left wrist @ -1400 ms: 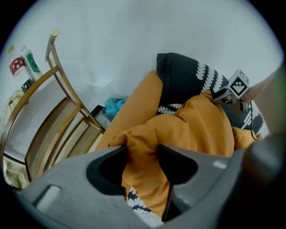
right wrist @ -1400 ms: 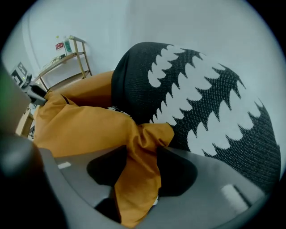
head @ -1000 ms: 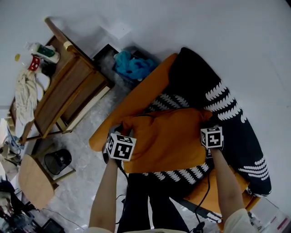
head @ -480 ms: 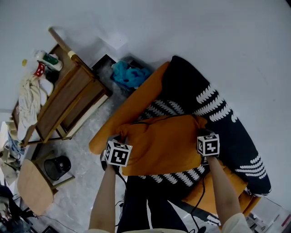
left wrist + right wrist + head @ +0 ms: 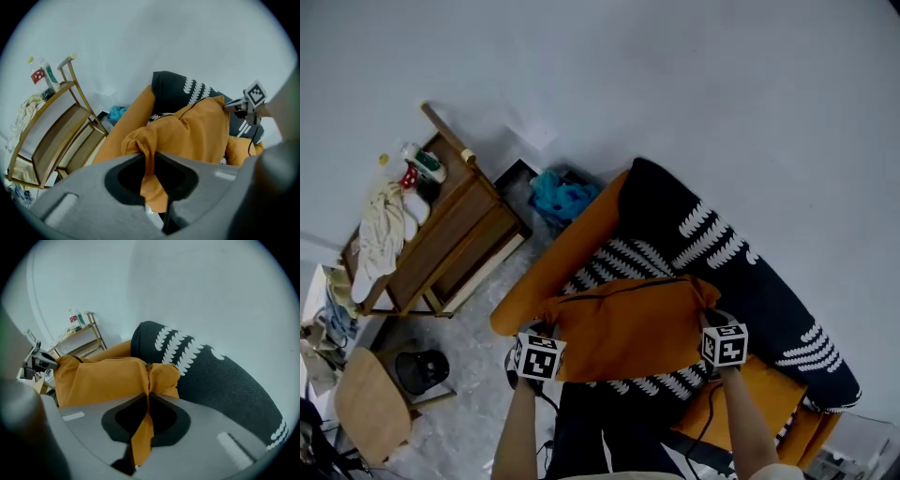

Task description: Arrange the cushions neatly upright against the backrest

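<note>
Lifted off the seat: orange cushion (image 5: pixel 628 323) hangs over the sofa (image 5: pixel 551 272) near its front edge, forward of the backrest. The left gripper (image 5: pixel 149 161) is clamped on the cushion's left corner by the armrest edge, jaws just been closing, fabric pinched between them. The right gripper (image 5: pixel 148 401) is clamped on the right corner (a flap hangs down through the jaws), also just been closing. A black patterned throw (image 5: pixel 675 202) drapes the backrest and seat behind.
</note>
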